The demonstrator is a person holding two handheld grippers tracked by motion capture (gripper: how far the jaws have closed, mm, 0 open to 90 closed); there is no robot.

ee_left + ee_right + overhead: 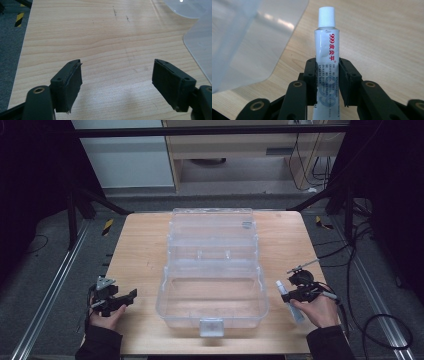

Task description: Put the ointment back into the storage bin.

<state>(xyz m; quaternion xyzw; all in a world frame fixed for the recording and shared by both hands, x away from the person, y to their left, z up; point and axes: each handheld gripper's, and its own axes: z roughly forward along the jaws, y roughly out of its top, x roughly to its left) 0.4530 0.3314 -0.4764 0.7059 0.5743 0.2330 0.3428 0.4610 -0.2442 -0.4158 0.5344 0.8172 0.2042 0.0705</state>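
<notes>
One clear plastic box (212, 270) is sitting open on the table (140, 255). The right gripper (327, 82) is pinching one white-capped, red-lettered tube (327, 50); the left gripper (117, 82) jaws are gaping wide.

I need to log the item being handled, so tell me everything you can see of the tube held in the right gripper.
The tube is a small white squeeze tube, plastic or foil by its sheen, with a ribbed white screw cap on and red "999" plus Chinese lettering along its side, and fine grey print lower down. The right gripper is clamped on its lower body, cap pointing away from the hand. In the high view it lies low over the wooden table, just right of the clear plastic box.
</notes>
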